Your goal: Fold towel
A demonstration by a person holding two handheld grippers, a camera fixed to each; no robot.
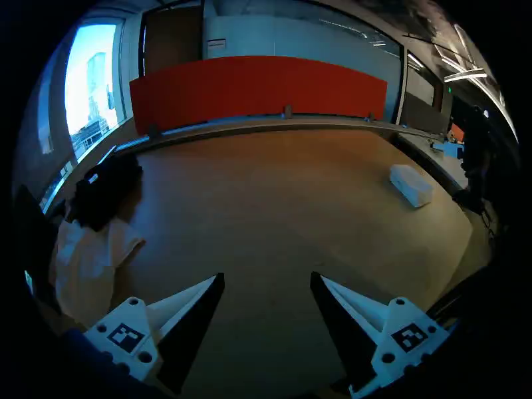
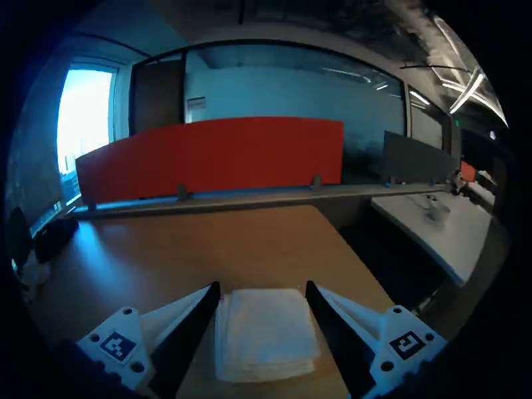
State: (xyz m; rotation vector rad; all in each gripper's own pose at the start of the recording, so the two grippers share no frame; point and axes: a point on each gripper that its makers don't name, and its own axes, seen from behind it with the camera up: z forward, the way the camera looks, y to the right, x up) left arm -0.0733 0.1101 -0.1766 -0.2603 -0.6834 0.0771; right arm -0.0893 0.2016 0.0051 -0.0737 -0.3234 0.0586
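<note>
Right gripper view, towel (image 2: 266, 332), wooden table (image 2: 199, 246), red divider (image 2: 213, 156)

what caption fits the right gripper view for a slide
Folded white towel on a wooden table, framed by the open right gripper

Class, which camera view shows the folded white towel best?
The right gripper view: the towel lies close, between the fingers of the open right gripper, layers visible. The left gripper view shows it small, far off.

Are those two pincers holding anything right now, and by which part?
Nothing is held. The left gripper stands open over the table; the right gripper is open too, straddling the folded towel.
</note>
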